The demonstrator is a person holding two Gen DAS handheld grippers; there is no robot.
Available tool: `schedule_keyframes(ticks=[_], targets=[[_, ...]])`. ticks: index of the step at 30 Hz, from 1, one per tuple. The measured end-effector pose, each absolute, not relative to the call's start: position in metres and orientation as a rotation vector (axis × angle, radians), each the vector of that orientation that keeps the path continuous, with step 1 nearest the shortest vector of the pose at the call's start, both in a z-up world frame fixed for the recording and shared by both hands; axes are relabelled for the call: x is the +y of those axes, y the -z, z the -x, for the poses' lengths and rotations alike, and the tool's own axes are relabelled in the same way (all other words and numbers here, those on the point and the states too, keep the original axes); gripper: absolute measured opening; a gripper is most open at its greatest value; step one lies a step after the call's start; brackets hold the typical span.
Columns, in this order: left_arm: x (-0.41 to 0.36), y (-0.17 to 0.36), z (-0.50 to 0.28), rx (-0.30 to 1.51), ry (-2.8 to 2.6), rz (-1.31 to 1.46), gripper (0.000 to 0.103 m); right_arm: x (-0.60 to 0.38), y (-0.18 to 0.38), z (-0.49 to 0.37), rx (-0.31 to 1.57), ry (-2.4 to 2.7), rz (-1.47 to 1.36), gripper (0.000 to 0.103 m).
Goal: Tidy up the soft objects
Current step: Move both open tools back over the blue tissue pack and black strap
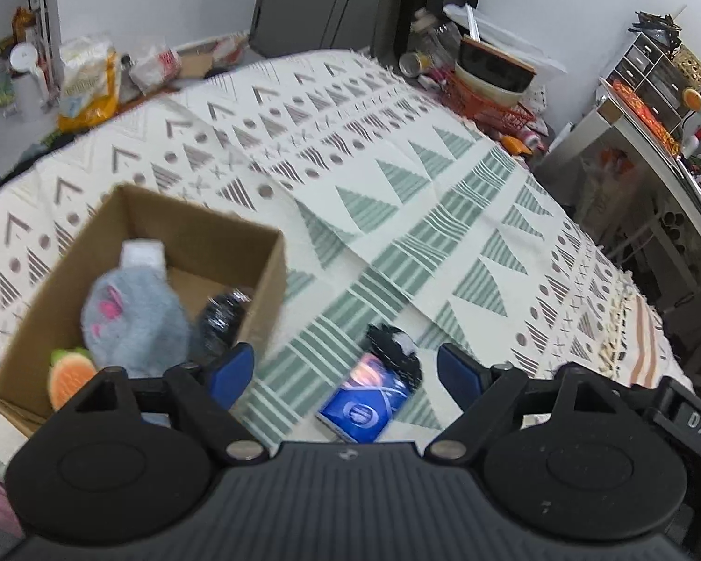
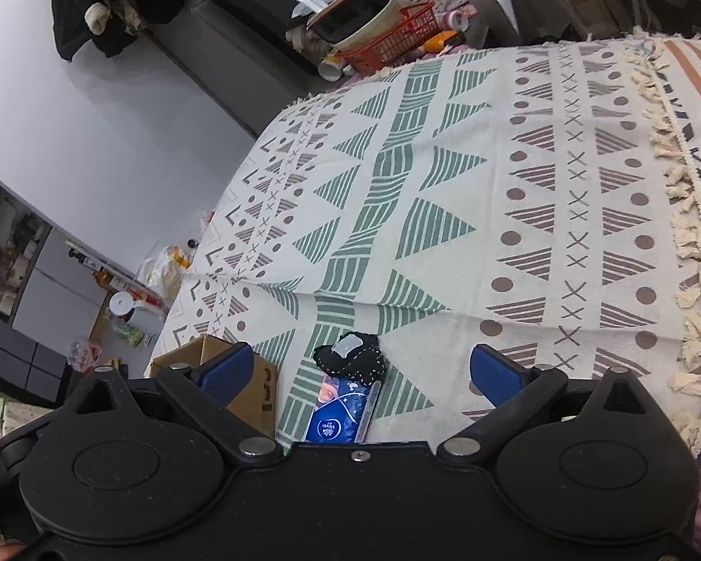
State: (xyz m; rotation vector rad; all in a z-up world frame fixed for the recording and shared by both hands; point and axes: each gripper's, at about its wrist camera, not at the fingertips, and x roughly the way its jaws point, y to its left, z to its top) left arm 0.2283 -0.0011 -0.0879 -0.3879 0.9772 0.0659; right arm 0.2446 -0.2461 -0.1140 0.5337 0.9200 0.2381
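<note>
Both wrist views, looking forward along my fingers over the patterned cloth (image 2: 444,177).

My left gripper (image 1: 346,369) and my right gripper (image 2: 360,371) each stand with the 2 blue pads spread wide. Neither holds nor touches anything; cloth and objects show freely in the gap between the pads.

The cardboard box (image 1: 201,229) sits on the cloth to my left. In it lie a grey plush toy (image 1: 131,318) with pink markings, an orange-and-green soft piece (image 1: 67,374) at the near corner, and a dark glossy item (image 1: 222,315) too blurred to name.

Two things remain outside the box, just beside its right wall: a blue tissue pack (image 1: 367,399) and a small black stitched felt piece (image 1: 395,343) that touches or overlaps the pack's far end. Both lie in line with the gaps of both grippers, low in each view.

Handling, as I judge it: the tissue pack is light and compressible, with a slick film wrapper that may slide between the pads. I would take it across its narrow width near the middle, closing enough to dent it slightly. The felt piece looks very light, limp and thin. I would pinch it at its thickest part, coming down almost to the cloth, with a risk of catching the cloth as well. Neither item seems fragile.
</note>
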Motion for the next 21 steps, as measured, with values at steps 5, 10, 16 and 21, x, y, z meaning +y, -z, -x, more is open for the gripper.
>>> schedule_keyframes(ticks=[5,10,16,21], targets=[[-0.017,0.097,-0.231,0.99,-0.053,0.372,0.082,-0.249,0.124,-0.254,0.937,-0.278,-0.562,0.087],[-0.03,0.11,-0.236,1.016,-0.046,0.349,0.079,-0.258,0.143,-0.259,0.949,-0.306,-0.681,0.082],[-0.046,0.133,-0.247,1.068,-0.02,0.314,0.079,-0.257,0.153,-0.264,0.965,-0.324,-0.702,0.08],[-0.05,0.149,-0.254,1.095,-0.037,0.288,0.079,-0.259,0.169,-0.271,1.006,-0.313,-0.731,0.074]])
